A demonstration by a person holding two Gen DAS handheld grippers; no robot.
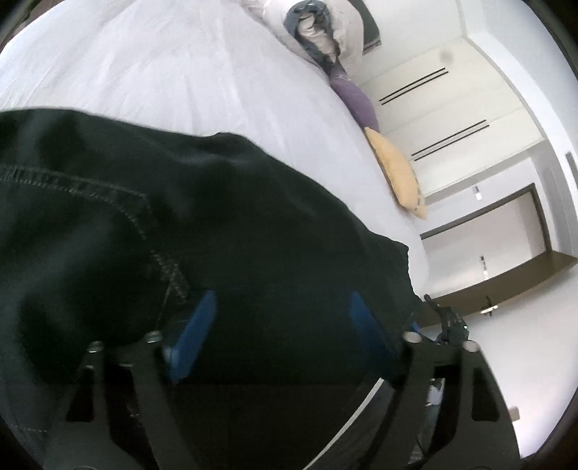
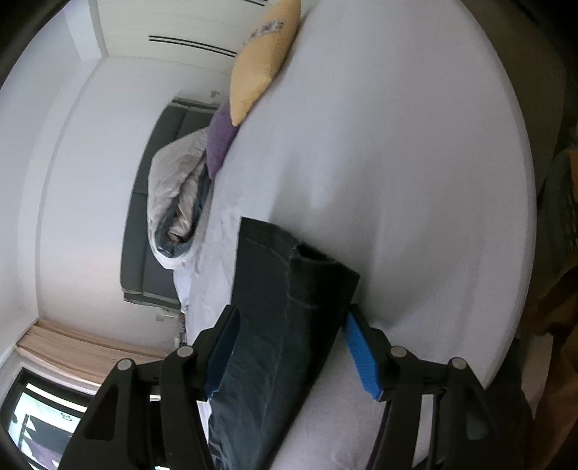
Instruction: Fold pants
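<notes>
Dark denim pants [image 1: 151,231] lie on a white bed [image 1: 173,72]. In the left wrist view the upper part with a stitched pocket fills the lower left. My left gripper [image 1: 280,311] is open, its blue pads [image 1: 197,325] spread wide over the cloth. In the right wrist view the leg ends of the pants [image 2: 285,289] run between the fingers. My right gripper [image 2: 290,320] is open, its blue pads [image 2: 361,358] on either side of the leg cloth, not pressing it.
A yellow pillow [image 1: 397,173], a purple pillow [image 1: 356,101] and a bundled white duvet [image 1: 318,25] lie along the bed's far edge. White wardrobe doors [image 1: 451,108] stand behind. In the right wrist view a window [image 2: 39,412] is at the lower left.
</notes>
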